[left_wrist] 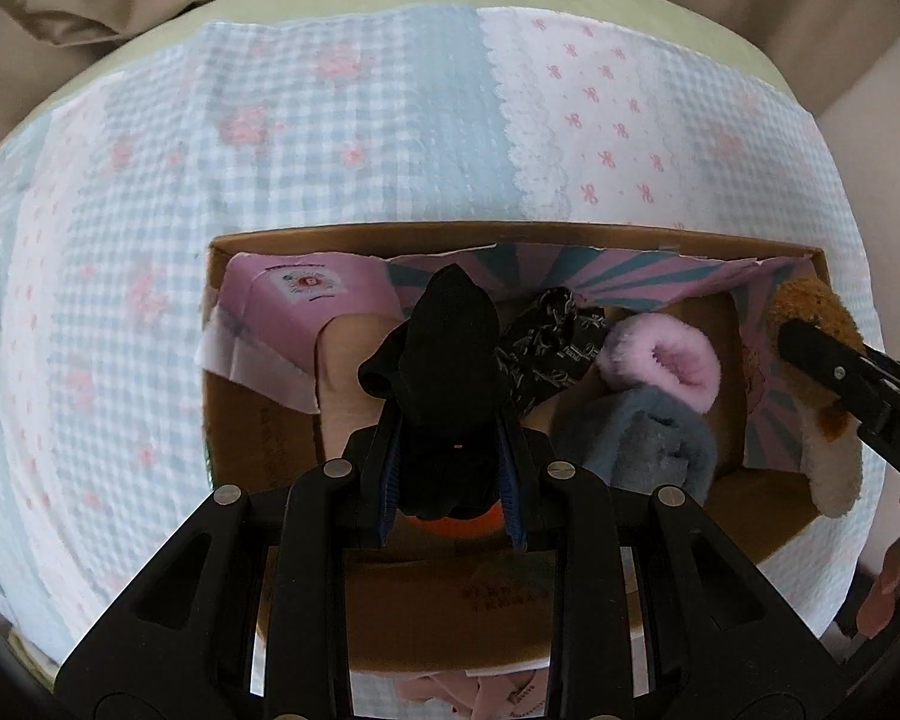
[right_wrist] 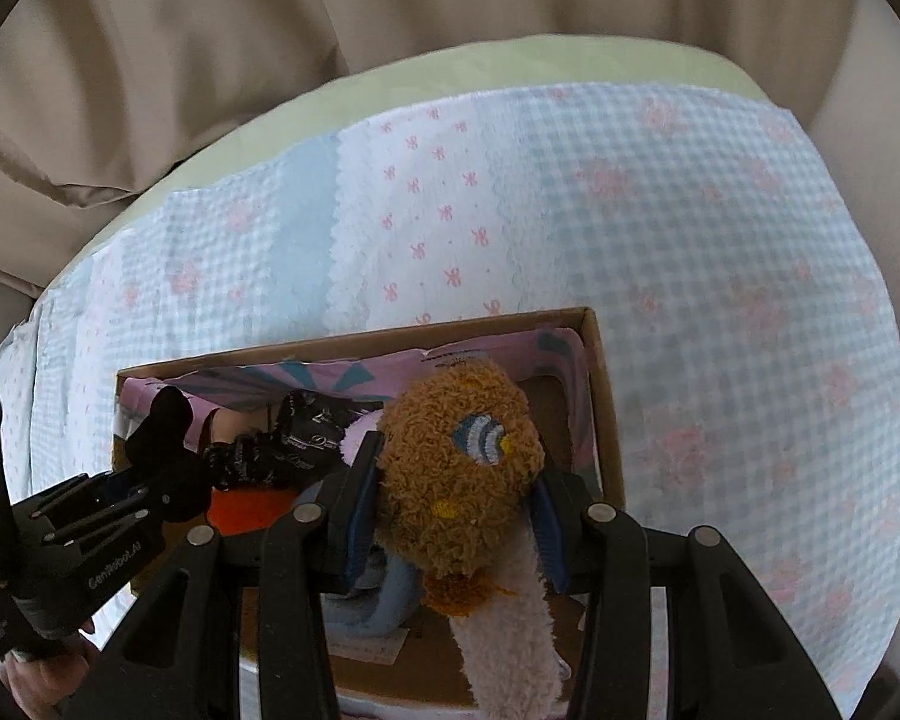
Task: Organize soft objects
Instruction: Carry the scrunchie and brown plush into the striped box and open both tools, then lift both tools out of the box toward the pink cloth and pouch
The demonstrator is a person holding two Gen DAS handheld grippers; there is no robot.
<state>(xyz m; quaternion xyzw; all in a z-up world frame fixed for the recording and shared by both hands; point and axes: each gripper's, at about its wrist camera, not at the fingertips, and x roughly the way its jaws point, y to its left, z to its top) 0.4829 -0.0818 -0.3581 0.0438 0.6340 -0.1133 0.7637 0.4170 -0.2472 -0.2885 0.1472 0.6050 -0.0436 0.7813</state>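
At frame centre, the right gripper [right_wrist: 453, 510] clamps a fuzzy brown sock [right_wrist: 456, 480] over the cardboard box [right_wrist: 606, 396]; lower left, the left gripper [right_wrist: 162, 480] grips a black sock [right_wrist: 165, 420].

Left gripper [left_wrist: 450, 438] and right gripper [right_wrist: 453, 516], fingers clamped.

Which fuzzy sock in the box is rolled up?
The pink fuzzy sock, curled into a roll. The grey-blue sock beside it lies unrolled in the cardboard box.
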